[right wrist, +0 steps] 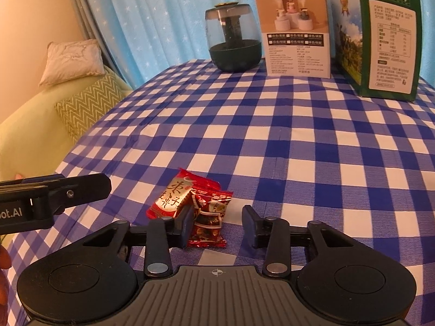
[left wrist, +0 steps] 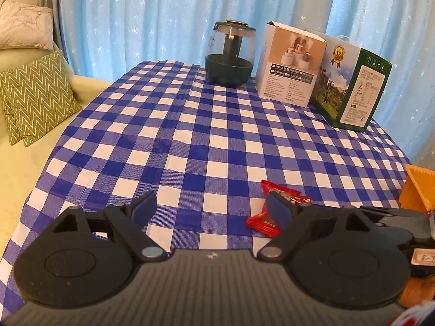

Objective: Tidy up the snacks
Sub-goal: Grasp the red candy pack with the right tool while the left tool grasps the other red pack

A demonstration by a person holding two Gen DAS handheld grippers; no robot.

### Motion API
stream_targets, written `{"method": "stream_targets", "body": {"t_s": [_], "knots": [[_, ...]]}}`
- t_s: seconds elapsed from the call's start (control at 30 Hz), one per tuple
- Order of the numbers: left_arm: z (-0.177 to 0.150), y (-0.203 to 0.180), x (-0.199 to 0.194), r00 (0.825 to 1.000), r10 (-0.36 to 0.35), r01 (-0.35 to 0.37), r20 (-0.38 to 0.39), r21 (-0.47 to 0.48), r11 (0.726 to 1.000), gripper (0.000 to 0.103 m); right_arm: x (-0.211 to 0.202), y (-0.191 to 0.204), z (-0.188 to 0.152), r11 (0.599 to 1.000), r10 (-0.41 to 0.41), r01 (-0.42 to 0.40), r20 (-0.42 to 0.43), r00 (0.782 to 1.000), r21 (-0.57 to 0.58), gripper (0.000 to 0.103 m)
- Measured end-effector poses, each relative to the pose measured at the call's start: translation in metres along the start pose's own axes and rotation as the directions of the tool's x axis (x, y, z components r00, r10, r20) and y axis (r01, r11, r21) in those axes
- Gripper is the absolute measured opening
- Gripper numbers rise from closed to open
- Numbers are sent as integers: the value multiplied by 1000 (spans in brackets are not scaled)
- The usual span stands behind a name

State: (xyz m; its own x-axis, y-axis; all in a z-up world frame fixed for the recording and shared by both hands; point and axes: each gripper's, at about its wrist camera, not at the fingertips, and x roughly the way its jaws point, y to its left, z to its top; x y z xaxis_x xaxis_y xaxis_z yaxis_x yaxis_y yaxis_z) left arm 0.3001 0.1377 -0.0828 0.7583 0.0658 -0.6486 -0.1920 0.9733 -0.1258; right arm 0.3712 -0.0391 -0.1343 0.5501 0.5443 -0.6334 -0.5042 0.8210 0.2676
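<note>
Snack packets (right wrist: 190, 203) low-centre of right view, on checked table (right wrist: 299, 141) — right tool (right wrist: 217, 222) part-open, straddling darker packet (right wrist: 208, 222), gripping nothing. Left tool (left wrist: 209, 209) wide, empty. Best centred before squeezing — avoid catching neighbouring wrapper.

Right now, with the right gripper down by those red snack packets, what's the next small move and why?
Probably finish closing the right gripper: the nearer red snack packet lies between its fingers, against the left finger, with a gap at the right one. The left gripper is open and empty.
</note>
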Motion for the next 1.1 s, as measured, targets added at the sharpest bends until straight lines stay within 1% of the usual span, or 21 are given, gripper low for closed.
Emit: {"method": "stream_targets", "body": {"t_s": [0.07,0.13,0.23,0.37,0.43,0.57,0.67,0.83,0.97,1.1], "knots": [[0,2,1,1000,7,-7,-3,-2,1000,86,2,2,0,1000,-1,1,3,1000,-12,37],[-1,3,2,1000,10,-10,-9,-6,1000,86,2,4,0,1000,5,-5,3,1000,-17,25],[-2,3,4,1000,-7,7,-17,-6,1000,86,-2,4,1,1000,-3,3,2,1000,-15,23],[-3,-4,5,999,-48,49,-22,16,999,86,-13,-1,6,998,-62,62,-7,998,-16,22],[-4,-11,5,998,-65,66,-21,44,997,86,-20,-7,8,996,-87,87,-24,996,-3,22],[-6,-23,10,995,-95,97,-22,102,990,86,-29,-26,7,991,-124,127,-92,988,27,22],[-5,-31,16,994,-106,108,-26,136,985,86,-34,-40,5,990,-126,133,-116,985,50,22],[-5,-39,24,993,-114,119,-41,149,982,86,-31,-49,0,991,-115,121,-101,988,49,22],[-6,-43,29,993,-110,117,-49,161,980,86,-28,-46,-5,992,-118,120,-61,991,33,22],[-6,-46,34,992,-113,120,-52,164,979,85,-25,-44,-4,992,-124,125,-45,991,14,22]]}}
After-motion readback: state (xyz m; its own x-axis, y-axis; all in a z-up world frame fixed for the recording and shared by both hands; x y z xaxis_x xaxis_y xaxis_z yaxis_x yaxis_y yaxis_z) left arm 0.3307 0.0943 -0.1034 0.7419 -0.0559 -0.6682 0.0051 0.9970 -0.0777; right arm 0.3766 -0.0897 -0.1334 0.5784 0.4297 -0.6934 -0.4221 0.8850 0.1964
